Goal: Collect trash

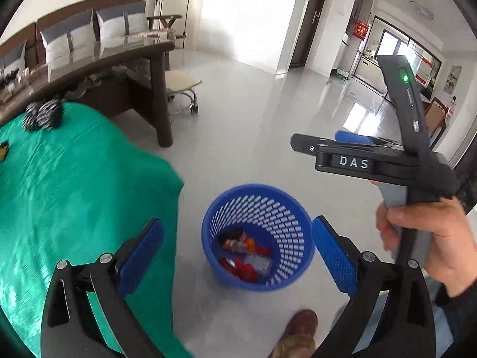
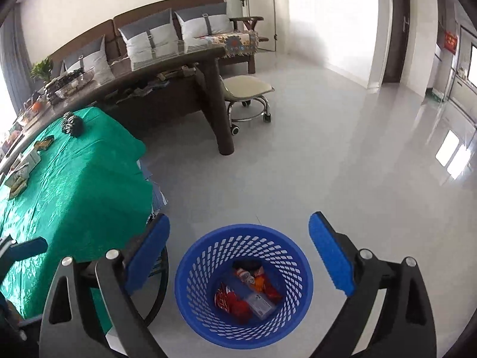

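Note:
A blue mesh trash basket (image 1: 293, 226) stands on the floor beside a table under a green cloth (image 1: 74, 179); it also shows in the right wrist view (image 2: 208, 256). Red, orange and clear wrappers (image 2: 250, 295) lie in its bottom. My left gripper (image 1: 238, 253) is open and empty above the basket. My right gripper (image 2: 238, 256) is open and empty over the basket; it also shows side-on in the left wrist view (image 1: 328, 143). Several small packets (image 2: 21, 176) lie on the green cloth (image 2: 74, 185) at far left.
A black-and-white striped lump (image 1: 43, 115) sits on the cloth's far edge. A dark wooden table (image 2: 179, 68) and a wheeled stool (image 2: 249, 95) stand behind. A sofa with cushions (image 2: 149, 38) lines the wall. My shoe (image 1: 298, 331) is near the basket.

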### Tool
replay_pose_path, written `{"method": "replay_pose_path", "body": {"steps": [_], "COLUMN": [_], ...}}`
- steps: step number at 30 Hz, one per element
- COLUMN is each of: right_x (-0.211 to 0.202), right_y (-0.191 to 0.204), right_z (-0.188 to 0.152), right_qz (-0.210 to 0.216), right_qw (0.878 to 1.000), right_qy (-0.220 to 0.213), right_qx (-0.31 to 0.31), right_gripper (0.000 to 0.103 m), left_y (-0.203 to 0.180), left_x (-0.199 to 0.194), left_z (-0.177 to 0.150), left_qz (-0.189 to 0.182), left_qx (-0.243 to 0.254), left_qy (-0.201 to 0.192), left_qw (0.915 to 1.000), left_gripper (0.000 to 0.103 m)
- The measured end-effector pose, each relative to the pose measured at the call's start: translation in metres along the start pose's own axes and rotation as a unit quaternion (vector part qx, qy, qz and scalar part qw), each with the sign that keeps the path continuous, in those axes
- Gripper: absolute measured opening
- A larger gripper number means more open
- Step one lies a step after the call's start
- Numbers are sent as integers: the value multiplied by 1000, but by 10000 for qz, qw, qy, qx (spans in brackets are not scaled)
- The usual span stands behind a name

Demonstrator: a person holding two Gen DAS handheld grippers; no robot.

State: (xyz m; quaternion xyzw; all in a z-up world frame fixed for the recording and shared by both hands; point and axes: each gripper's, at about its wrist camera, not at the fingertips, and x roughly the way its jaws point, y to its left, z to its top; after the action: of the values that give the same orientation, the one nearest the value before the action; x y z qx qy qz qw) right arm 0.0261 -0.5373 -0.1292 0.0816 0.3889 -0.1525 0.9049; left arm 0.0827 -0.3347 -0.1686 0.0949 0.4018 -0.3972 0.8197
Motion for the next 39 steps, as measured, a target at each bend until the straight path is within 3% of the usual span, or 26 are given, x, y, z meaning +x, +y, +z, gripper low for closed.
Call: {"method": "replay_pose_path", "body": {"steps": [4,8,13,18,22,25,29,33,39], "right_x": [-9,-18,-24,-23,-5,13,32,32,31], "right_y": [45,102,180,265,317,345,350,349,341], "right_z": [-9,-26,-47,-47,-32,-29,-26,-27,-29], "right_qz": [170,636,1309,1715,1667,1552,1587,1598,1595], "right_qw": [9978,9939,9861,9737,9653,9589,9592,9595,9601], "right_qy": [-192,-174,9,264,477,600,803,807,811], "right_qx": [-603,-889,-1019,-1479,-1950,-2296,-2200,-2173,-2151], "right_gripper": [92,92,92,92,92,92,93,95,96], "left_y": [45,108,185,248,278,290,297,311,335], "left_x": [-41,-75,-118,-145,-154,-153,-142,-122,-93], "left_z": [-19,-45,-79,-102,-109,-111,-102,-73,-39], "left_qz": [599,1115,1780,2166,2257,2185,1999,1828,1695], "left_qx": [-108,-483,-867,-1275,-1459,-1482,-1450,-1357,-1586], "left_qy": [56,187,239,276,361,437,440,336,425], "left_qw": [9981,9924,9799,9675,9625,9635,9680,9732,9718], "left_gripper": [98,98,98,98,98,98,98,98,98]}}
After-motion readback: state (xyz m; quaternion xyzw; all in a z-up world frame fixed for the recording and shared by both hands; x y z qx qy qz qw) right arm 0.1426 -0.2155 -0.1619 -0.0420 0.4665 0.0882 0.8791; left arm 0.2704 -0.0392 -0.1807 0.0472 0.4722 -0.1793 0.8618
